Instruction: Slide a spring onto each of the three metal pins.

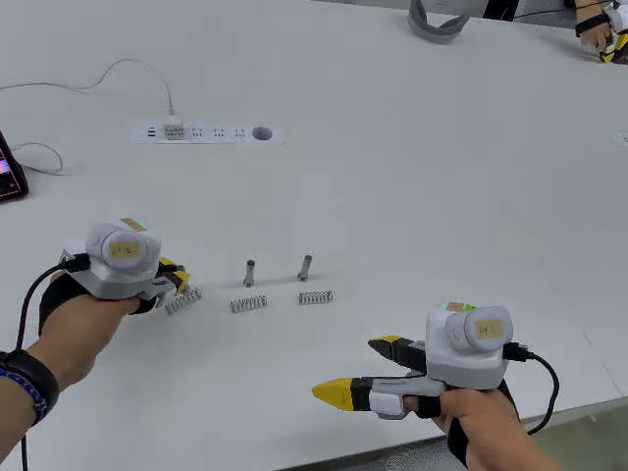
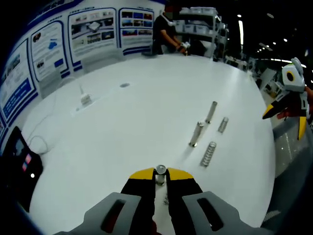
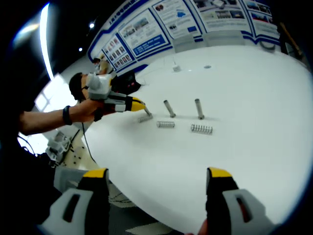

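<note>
desk [image 1: 412,196]: white, matt, smooth. pin [image 2: 160,170] in left tool [image 2: 160,176] and standing pins [image 1: 249,273]: bare grey metal, satin sheen. springs [image 1: 248,304]: bright coiled metal wire. left tool, right tool [image 3: 157,173]: smooth grey plastic shells, black jaws, glossy yellow tips. power strip [image 1: 206,132]: white plastic.

White matt workbench top [image 1: 422,177], flat. A white multi-socket power strip [image 1: 211,132] lies toward its far left, with a white plug adapter [image 1: 173,128] seated in it and a thin white cable [image 1: 126,62] trailing leftward. A dark device with a lit screen [image 1: 8,169] sits at the left edge. A grey looped strap [image 1: 437,24] lies at the far edge. Blue-and-white wall posters [image 2: 93,30] hang behind the bench. A person [image 2: 164,29] stands at its far end.
</note>
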A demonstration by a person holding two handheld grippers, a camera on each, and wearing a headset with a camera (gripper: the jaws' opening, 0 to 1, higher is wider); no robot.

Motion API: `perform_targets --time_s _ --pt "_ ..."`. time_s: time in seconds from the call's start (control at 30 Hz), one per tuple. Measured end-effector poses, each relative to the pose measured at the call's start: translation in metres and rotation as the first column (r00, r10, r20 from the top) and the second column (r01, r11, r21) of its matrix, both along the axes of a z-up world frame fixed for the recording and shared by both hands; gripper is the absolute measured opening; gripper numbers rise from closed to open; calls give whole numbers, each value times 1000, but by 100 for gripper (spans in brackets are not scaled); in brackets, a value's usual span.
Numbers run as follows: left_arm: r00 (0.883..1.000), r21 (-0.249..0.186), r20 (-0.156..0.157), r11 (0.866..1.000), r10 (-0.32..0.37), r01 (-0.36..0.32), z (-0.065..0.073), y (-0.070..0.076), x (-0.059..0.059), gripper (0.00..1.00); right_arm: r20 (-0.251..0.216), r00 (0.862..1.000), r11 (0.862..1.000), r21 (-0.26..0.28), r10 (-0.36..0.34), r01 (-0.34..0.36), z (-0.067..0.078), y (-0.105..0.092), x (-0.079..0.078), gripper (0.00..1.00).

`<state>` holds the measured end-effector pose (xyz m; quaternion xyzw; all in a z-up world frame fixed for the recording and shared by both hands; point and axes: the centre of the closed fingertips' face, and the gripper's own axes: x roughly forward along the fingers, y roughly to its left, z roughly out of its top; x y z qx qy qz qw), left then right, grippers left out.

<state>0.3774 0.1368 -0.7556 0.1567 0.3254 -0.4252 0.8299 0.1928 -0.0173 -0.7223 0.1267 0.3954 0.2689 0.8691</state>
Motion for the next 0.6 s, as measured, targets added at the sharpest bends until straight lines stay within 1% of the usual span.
perform_targets --time_s 0.37,0.47,0.5,0.53,0.6 --pt "1000 11 -5 1000 3 -3 -1 3 1 9 0 1000 1000 2 5 -5 0 2 0 83" --pt "1000 11 -14 1000 7 -7 -2 4 0 10 2 1000 1000 2 4 -4 0 1 0 83" --pt "1000 12 -20 1000 10 -9 -2 4 0 10 2 1000 1000 3 3 -3 0 1 0 83" --pt "999 15 -32 1000 15 -14 -3 5 -2 11 2 1000 1000 1 2 -2 0 0 1 83" --pt "999 8 -36 1000 16 -16 -2 7 -3 14 1 1000 1000 3 -2 2 0 0 1 83"
